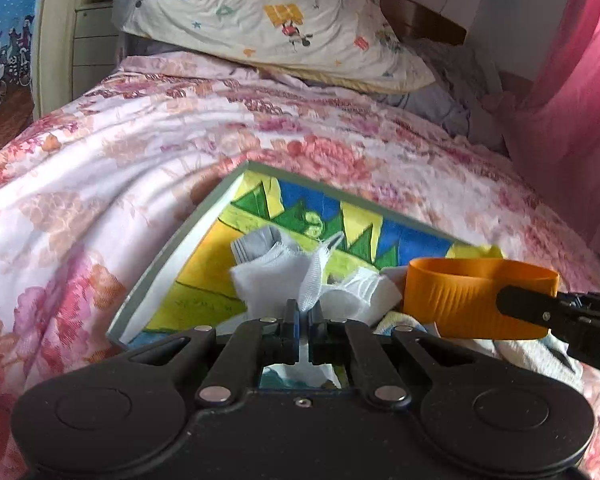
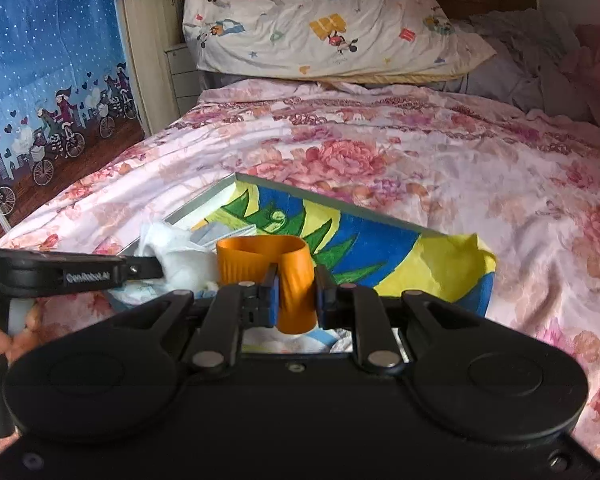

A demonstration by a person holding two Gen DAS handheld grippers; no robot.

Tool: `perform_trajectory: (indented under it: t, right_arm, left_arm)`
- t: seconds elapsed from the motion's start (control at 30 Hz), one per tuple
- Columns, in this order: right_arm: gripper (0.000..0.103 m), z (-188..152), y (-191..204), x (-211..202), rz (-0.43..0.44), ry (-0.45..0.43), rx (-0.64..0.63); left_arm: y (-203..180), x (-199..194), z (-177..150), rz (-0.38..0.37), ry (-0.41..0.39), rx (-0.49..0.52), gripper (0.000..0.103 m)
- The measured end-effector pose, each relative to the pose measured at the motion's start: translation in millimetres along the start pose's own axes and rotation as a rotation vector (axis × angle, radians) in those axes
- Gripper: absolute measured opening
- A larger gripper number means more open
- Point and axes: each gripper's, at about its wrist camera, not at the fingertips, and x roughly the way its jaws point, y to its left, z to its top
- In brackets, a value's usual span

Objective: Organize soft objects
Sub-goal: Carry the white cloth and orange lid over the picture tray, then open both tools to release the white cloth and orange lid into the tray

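A painted board point(image 1: 204, 248) in green, blue and yellow lies on the flowered bedspread point(image 1: 100, 168). My left gripper point(image 1: 303, 312) is shut on a strip of a white sock point(image 1: 268, 280) that rests on the board. At the right, a finger point(image 1: 520, 308) of my right gripper presses an orange ribbed sleeve point(image 1: 476, 300). In the right wrist view my right gripper point(image 2: 298, 296) is shut on that orange sleeve point(image 2: 264, 260), squeezing its wall above the board point(image 2: 380, 248). My left gripper point(image 2: 152, 268) comes in from the left, holding the white sock point(image 2: 180, 256).
A cartoon-print pillow point(image 2: 320, 20) leans at the head of the bed, with crumpled grey bedding point(image 2: 532, 72) beside it. A pink curtain point(image 1: 572, 120) hangs at the right. A blue cloth with cyclists point(image 2: 40, 100) and drawers point(image 2: 184, 76) stand left. A person's hand point(image 2: 4, 340) holds the left gripper.
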Motion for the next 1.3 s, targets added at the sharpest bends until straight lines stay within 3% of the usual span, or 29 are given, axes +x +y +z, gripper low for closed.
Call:
perform_trajectory:
  t: [0.17, 0.23, 0.4, 0.73, 1.03, 1.1, 1.3]
  right_arm:
    - [0.013, -5.5, -2.0, -4.7, -0.007, 0.022, -0.007]
    - [0.019, -7.6, -2.0, -6.0, -0.003, 0.028, 0.001]
    - [0.028, -5.8, -4.1, -12.8, -0.009, 0.030, 0.020]
    - [0.046, -7.7, -9.7, -28.8, -0.029, -0.006, 0.048]
    - [0.067, -13.8, -8.8, -62.7, -0.034, -0.077, 0.042]
    - [0.078, -15.0, -9.1, -72.7, -0.033, -0.090, 0.045]
    - [0.089, -21.3, -6.1, -113.7, -0.017, -0.141, 0.041]
  left_arm:
    - [-5.3, -0.9, -1.6, -0.012, 0.000, 0.019, 0.005]
    - [-7.5, -2.3, -3.4, -0.012, 0.002, 0.030, 0.006]
    - [-11.6, -6.3, -9.6, -0.008, -0.007, 0.043, 0.018]
    - [-13.6, -22.6, -9.6, -0.004, -0.055, 0.036, 0.051]
    - [-22.3, -56.5, -11.5, -0.029, -0.127, 0.030, 0.069]
    - [-24.5, -67.6, -14.1, -0.014, -0.146, 0.018, 0.071]
    - [-30.9, -107.4, -24.6, 0.015, -0.211, 0.007, 0.082]
